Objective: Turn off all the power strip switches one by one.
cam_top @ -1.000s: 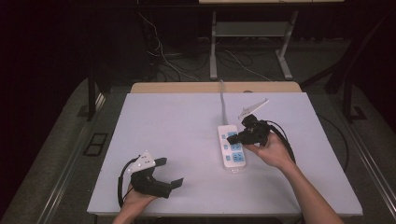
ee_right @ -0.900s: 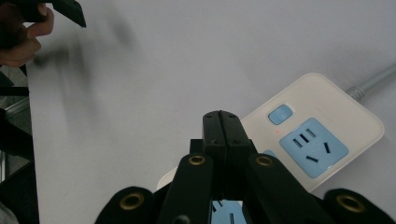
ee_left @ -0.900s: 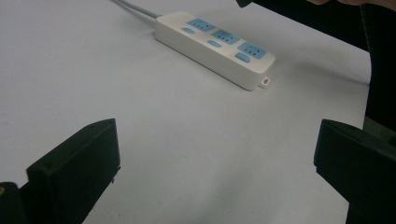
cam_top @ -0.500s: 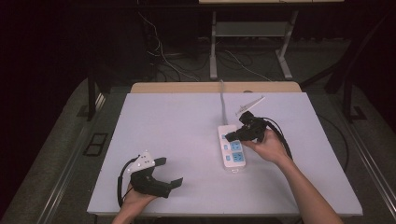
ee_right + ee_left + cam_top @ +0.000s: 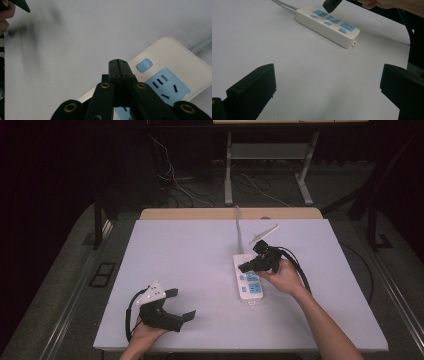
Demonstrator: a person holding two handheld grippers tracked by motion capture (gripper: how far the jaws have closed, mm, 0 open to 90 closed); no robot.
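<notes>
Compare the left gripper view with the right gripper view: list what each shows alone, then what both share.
Left gripper view alone: all three blue sockets of the white power strip, seen between two wide-apart black jaws, and the tip of the right hand-held gripper hanging over the strip.

Right gripper view alone: a close look at one blue switch button, a tiny red light beside it, and its own jaws pressed together.

Both: the power strip, its grey cord and the white table.

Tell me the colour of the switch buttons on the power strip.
Light blue, on a cream-white power strip; the switch button shows best in the right gripper view.
</notes>
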